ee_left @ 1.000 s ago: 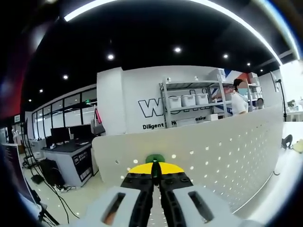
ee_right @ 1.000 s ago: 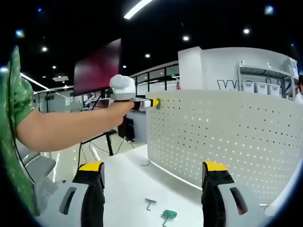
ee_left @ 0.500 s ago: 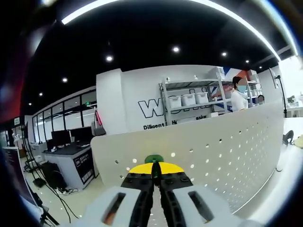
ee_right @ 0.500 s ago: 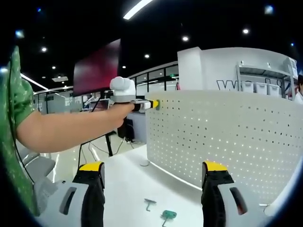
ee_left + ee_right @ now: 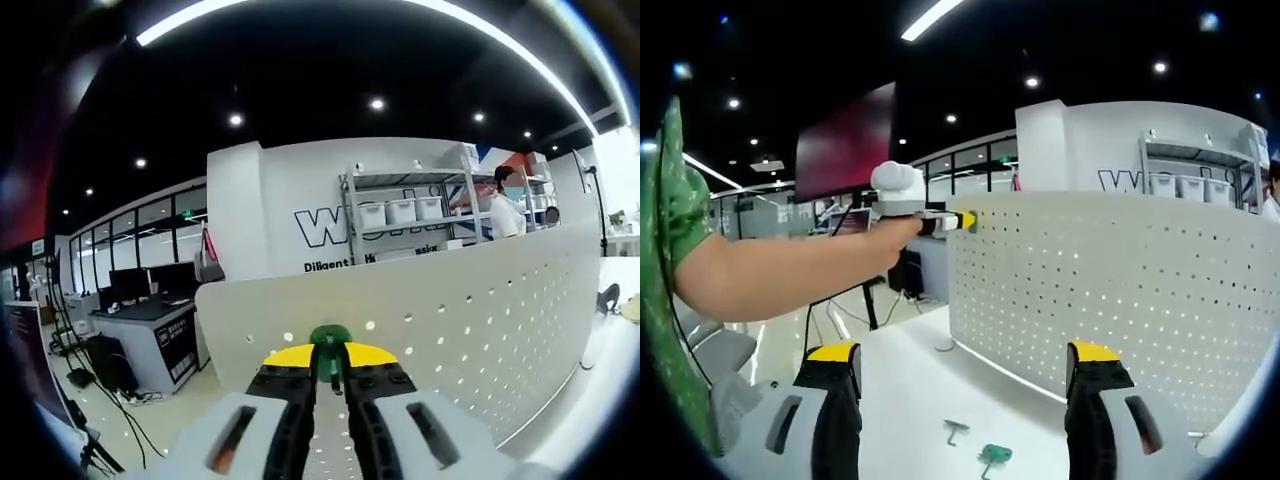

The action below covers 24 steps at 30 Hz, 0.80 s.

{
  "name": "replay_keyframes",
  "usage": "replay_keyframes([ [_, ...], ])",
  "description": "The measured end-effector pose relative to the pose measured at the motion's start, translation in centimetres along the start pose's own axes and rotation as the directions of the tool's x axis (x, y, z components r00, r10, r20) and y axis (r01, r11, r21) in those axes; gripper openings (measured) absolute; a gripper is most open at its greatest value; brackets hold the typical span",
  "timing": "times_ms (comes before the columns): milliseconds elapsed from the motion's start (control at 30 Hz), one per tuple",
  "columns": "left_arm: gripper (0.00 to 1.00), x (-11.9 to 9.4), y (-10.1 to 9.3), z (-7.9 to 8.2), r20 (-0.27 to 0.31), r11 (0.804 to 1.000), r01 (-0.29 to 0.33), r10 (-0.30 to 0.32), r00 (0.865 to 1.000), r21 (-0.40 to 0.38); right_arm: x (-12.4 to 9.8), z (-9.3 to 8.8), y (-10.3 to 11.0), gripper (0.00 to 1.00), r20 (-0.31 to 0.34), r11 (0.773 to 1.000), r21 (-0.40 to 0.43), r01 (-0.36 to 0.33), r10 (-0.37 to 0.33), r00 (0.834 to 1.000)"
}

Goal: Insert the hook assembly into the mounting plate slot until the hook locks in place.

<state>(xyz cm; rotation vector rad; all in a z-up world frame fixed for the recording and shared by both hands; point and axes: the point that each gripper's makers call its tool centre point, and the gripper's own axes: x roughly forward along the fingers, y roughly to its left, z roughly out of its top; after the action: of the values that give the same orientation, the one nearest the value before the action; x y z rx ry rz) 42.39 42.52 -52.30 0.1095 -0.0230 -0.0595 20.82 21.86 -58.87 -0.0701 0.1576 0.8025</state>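
Seemingly midway: the left gripper (image 5: 329, 362) clamps the green hook (image 5: 329, 340) against the upper edge of the white perforated plate (image 5: 1120, 280), not visibly locked; the right gripper (image 5: 965, 385) hangs released above spare hooks (image 5: 992, 455) on the table (image 5: 910, 400)

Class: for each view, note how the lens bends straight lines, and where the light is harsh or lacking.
Left gripper view: the white pegboard top edge bows, ceiling strip light arcs and glares, ceiling dark. Right gripper view: pegboard curves too, light shines through its holes, table evenly lit.
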Motion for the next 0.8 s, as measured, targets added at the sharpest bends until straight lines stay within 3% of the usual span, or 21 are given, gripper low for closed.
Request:
replay_keyframes([
  [800,0.21,-1.1,-0.2,-0.6,-0.013,1.000,0.006,-0.006,1.000,-0.012,-0.2,0.5,0.4,0.86,0.005,1.000,-0.013,-0.003,0.003,1.000],
])
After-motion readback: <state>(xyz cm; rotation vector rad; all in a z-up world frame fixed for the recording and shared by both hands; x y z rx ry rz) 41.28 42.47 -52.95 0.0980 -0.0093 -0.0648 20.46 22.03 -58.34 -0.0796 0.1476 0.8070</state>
